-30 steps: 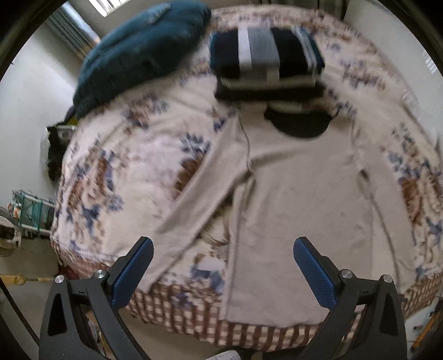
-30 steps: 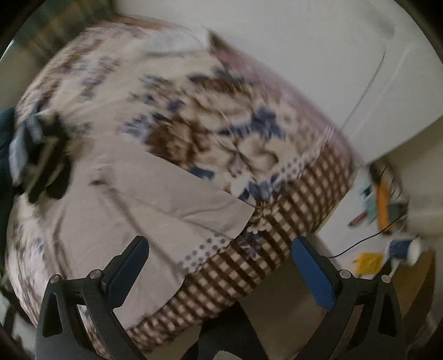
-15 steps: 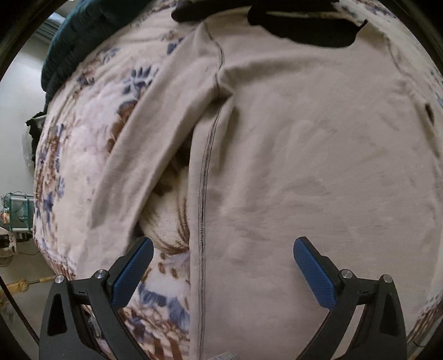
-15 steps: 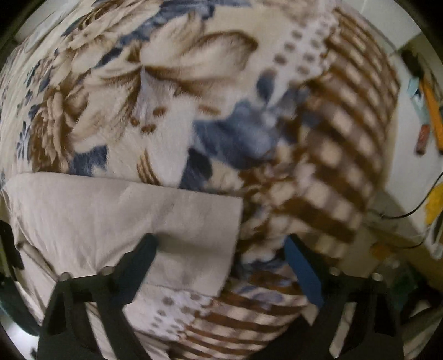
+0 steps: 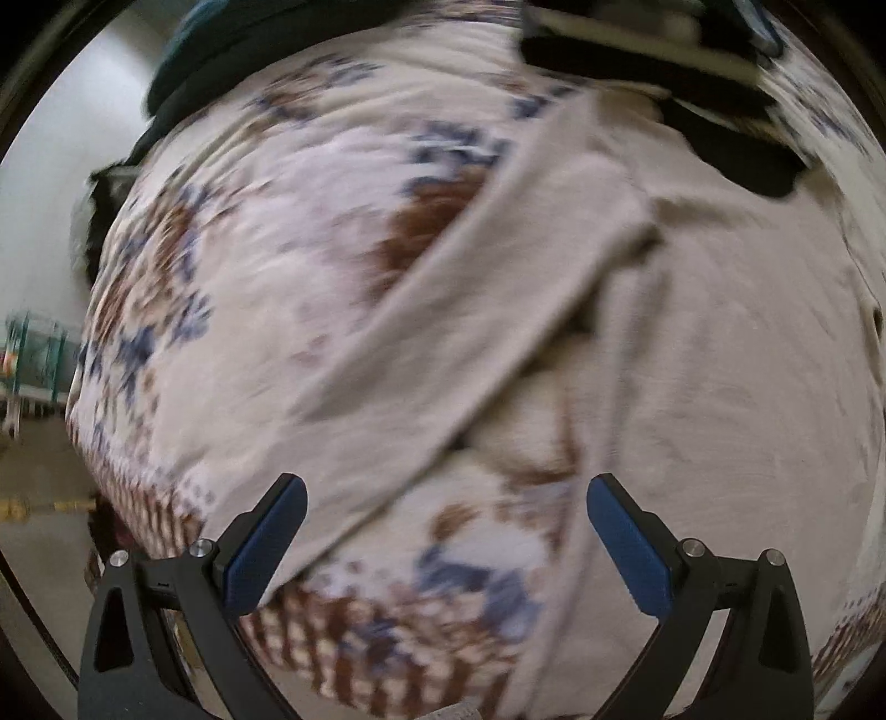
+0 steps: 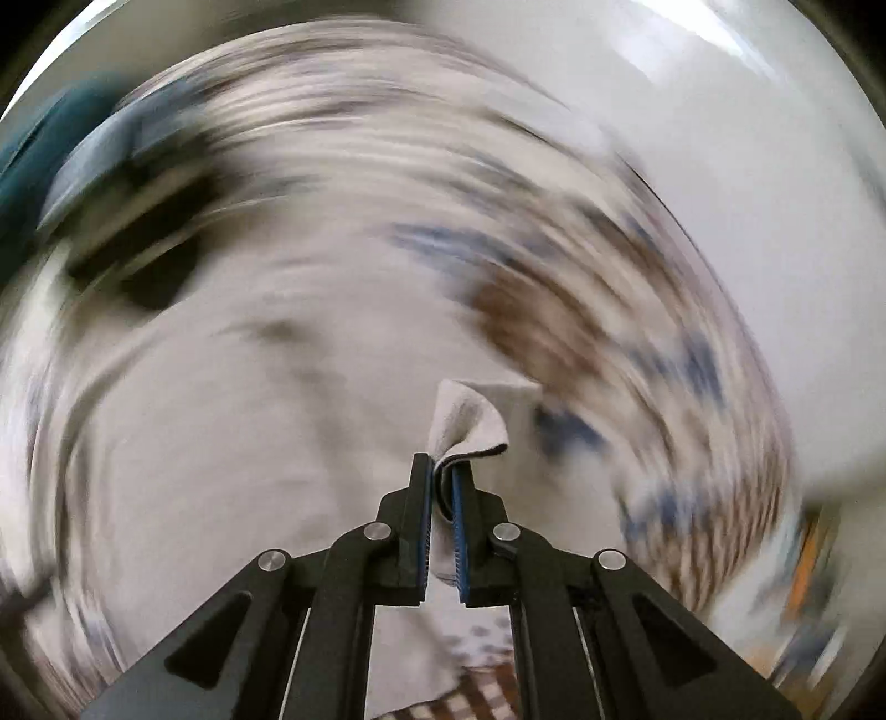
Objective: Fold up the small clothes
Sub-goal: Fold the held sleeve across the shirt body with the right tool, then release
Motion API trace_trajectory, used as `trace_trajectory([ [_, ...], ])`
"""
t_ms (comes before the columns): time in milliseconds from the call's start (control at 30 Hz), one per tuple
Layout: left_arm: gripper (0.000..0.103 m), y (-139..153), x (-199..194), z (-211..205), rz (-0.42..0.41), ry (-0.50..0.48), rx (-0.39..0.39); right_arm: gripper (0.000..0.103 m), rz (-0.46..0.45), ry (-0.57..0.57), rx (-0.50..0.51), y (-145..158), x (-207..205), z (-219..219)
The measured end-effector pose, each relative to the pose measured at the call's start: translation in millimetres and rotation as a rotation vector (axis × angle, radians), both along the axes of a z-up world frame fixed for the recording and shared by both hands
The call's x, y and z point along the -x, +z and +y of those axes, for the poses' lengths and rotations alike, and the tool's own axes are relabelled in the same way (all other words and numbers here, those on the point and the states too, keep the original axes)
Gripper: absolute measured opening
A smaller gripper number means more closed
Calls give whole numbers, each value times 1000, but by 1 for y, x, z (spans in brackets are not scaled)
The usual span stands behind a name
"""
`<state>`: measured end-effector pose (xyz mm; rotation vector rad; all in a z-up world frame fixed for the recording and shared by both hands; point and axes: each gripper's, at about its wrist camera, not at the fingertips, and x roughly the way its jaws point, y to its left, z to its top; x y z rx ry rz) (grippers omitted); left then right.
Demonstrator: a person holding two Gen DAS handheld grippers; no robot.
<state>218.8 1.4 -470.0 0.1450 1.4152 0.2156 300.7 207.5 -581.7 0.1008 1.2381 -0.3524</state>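
Note:
A beige long-sleeved top lies spread on a floral blanket, its black-lined neck at the far end. Its left sleeve runs diagonally down toward my left gripper, which is open and empty, hovering over the sleeve's cuff end. In the right wrist view my right gripper is shut on a folded corner of the beige top and holds it lifted over the garment. That view is heavily blurred by motion.
A stack of folded dark and striped clothes sits at the far end of the bed, with a teal pillow at the far left. The bed's checked edge is near me; floor and clutter lie beyond to the left.
My right gripper has closed on the top's right corner and lifted it, swinging fast. My left gripper has shifted left, from over the body to over the left sleeve.

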Motion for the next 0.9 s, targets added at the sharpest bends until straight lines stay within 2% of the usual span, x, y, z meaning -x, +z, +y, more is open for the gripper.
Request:
trace_trajectory([
  [33, 103, 2, 4, 11, -3, 23, -3, 7, -9, 143, 30, 6, -11, 48],
  [100, 103, 1, 14, 39, 5, 83, -9, 7, 18, 349, 96, 14, -28, 120],
  [167, 103, -2, 23, 67, 17, 144, -23, 7, 60, 512, 117, 1, -30, 194],
  [267, 103, -7, 38, 97, 28, 203, -46, 6, 159, 664, 115, -34, -14, 266],
  [333, 103, -13, 49, 120, 33, 241, -66, 6, 221, 737, 132, -56, 2, 298],
  [533, 103, -17, 71, 154, 44, 304, -72, 5, 329, 778, 139, -98, 39, 318],
  [667, 103, -19, 77, 174, 43, 347, -52, 6, 446, 782, 31, -118, 45, 322],
  [767, 103, -15, 84, 196, 12, 407, -6, 25, 482, 709, -125, -113, 43, 304],
  [800, 103, -15, 86, 204, 2, 430, 28, 37, 466, 658, -175, -107, 40, 293],
  [833, 103, -16, 89, 211, -4, 456, 66, 45, 449, 614, -211, -102, 38, 281],
  [867, 103, -20, 92, 220, -6, 496, 111, 47, 430, 560, -248, -95, 35, 267],
  [900, 103, -29, 96, 233, -3, 559, 191, 49, 413, 512, -269, -91, 34, 253],
])
